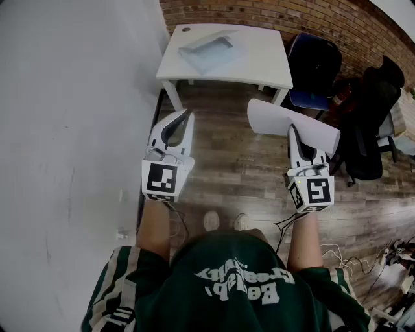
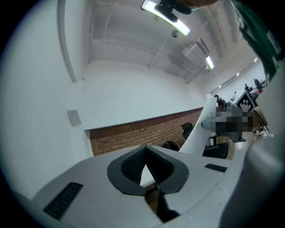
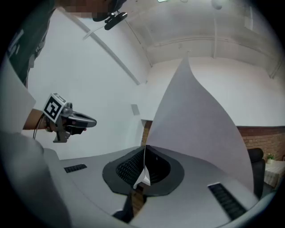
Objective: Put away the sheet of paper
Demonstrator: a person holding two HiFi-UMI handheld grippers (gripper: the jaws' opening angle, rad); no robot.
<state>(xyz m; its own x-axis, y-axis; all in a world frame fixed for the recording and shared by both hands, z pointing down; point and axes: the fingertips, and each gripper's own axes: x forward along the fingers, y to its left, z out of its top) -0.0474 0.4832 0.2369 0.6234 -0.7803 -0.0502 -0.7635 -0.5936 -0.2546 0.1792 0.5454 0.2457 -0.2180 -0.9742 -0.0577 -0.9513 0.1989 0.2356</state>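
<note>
My right fingers (image 3: 128, 165) are clamped shut on the lower edge of the white sheet of paper (image 3: 196, 129). The sheet rises from the grip in a curve. In the head view it fans out sideways above the brown wooden plank floor (image 1: 240, 162), held in the air and well short of the white rectangular counter (image 1: 259, 65). My left fingers (image 2: 133, 164) are closed on nothing, level beside the right ones and clear of the paper. A pale, flat tray-like thing (image 1: 209, 52) lies on the counter, which stands against the red brick wall (image 1: 292, 16). A black office chair (image 1: 373, 123) stands to the right.
</note>
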